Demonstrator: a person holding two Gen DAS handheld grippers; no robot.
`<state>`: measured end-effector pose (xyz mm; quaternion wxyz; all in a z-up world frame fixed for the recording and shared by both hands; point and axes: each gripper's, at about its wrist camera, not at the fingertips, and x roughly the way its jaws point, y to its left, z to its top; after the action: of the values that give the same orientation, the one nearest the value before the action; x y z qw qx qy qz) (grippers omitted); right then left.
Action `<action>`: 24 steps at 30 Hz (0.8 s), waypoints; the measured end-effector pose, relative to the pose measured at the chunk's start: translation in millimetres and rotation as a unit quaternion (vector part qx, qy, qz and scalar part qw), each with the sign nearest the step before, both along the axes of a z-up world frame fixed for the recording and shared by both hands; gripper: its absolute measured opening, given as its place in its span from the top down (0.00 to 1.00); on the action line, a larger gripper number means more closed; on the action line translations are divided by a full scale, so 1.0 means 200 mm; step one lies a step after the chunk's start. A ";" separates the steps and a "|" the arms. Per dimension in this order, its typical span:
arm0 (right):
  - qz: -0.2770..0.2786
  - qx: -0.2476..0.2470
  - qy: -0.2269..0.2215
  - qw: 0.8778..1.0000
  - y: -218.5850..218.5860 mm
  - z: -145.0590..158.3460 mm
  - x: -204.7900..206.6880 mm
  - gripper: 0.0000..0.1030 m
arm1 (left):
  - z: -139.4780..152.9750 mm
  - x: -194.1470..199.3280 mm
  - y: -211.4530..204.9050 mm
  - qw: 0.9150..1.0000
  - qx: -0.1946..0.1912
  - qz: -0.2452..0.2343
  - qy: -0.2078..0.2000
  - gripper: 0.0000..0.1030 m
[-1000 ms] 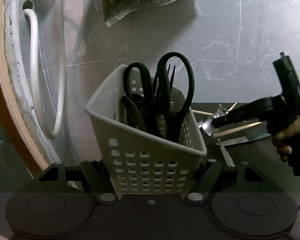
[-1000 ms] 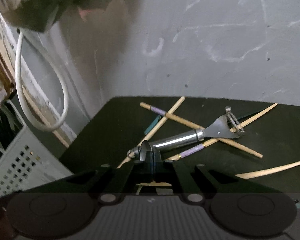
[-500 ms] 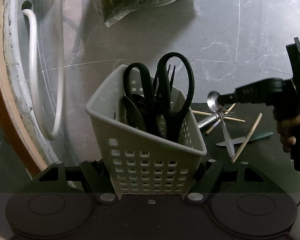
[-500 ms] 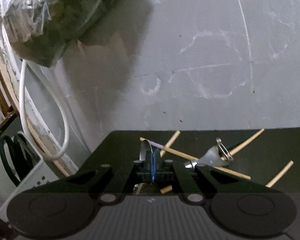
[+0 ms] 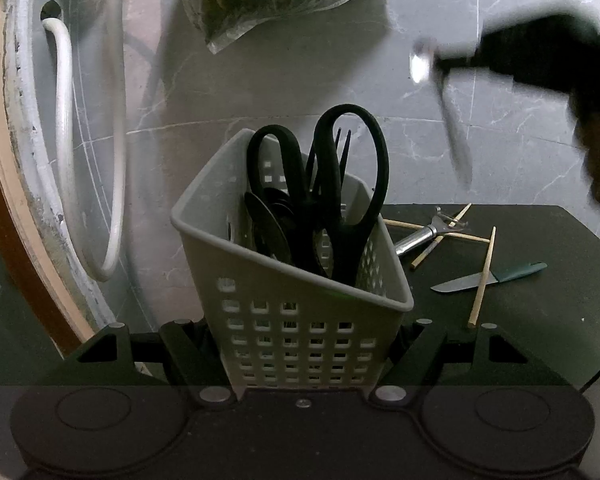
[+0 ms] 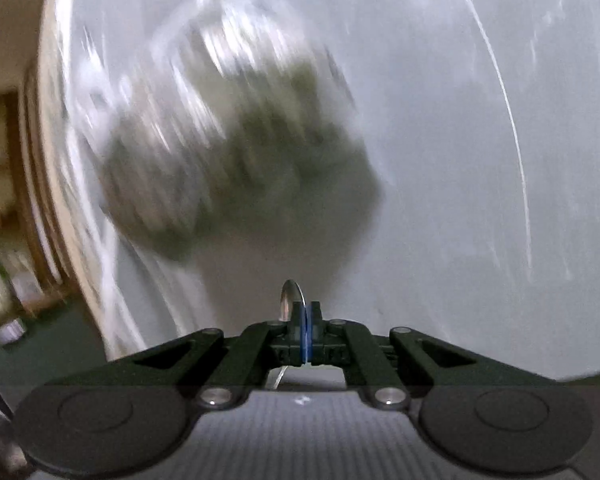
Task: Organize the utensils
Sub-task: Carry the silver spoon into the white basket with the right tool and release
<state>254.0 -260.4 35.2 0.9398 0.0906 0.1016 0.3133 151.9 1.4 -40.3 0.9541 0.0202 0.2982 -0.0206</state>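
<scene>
**Spoon lifted clear of the mat, on its way to the caddy**

The spoon (image 5: pixel 420 66) is now in the air. A second ago it lay on the dark mat among the loose utensils; half a second ago it was just off the surface beside the basket; now it sits blurred in the upper right of the left wrist view, bowl up and handle hanging down and to the right, high above the mat (image 5: pixel 540 312) and against the marble wall. The right gripper (image 6: pixel 306 336) is clenched on it: in its own view the jaws are pressed together at lower centre with the rounded spoon bowl (image 6: pixel 290 300) poking up just left of them. That view is smeared by motion, and where it showed the mat and chopsticks earlier it now shows only wall and a bag of greens (image 6: pixel 236 152), so the gripper has swung upward.

The grey slotted caddy (image 5: pixel 292 292) has not moved. It stays at lower centre of the left wrist view, squeezed between the fingers of the left gripper (image 5: pixel 300 364), with black scissors (image 5: pixel 340 184) and dark fork tines standing in it.

Left on the mat at centre right are a metal peeler (image 5: pixel 424 234), several chopsticks (image 5: pixel 482 276) and a green-handled knife (image 5: pixel 488 278).

My reading is that pickup is done and transfer is under way; the spoon needs to come left and down into the caddy's open top, clear of the scissor loops.
</scene>
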 end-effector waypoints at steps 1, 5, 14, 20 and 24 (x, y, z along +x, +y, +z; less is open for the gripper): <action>0.008 0.014 -0.013 1.000 -0.01 0.06 -0.04 0.99 | 0.00 0.00 0.00 1.000 0.000 -0.001 0.001 0.26; 0.046 0.041 -0.080 0.995 0.05 0.24 -0.18 0.99 | 0.00 0.01 0.00 1.000 0.000 -0.002 0.001 0.26; 0.092 -0.053 -0.167 0.980 0.39 0.12 -0.38 0.99 | 0.00 0.01 0.00 1.000 0.000 -0.005 0.000 0.26; 0.100 -0.105 -0.169 0.975 0.49 -0.05 -0.42 0.99 | -0.02 -0.01 0.00 1.000 -0.001 -0.008 -0.005 0.26; 0.090 -0.108 -0.156 0.978 0.48 -0.12 -0.46 0.99 | -0.02 -0.01 0.00 1.000 0.000 -0.009 -0.008 0.26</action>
<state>161.5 -164.2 11.1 0.9161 -0.0709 -0.0051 0.3945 150.1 1.5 -44.5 0.9561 0.0228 0.2907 -0.0289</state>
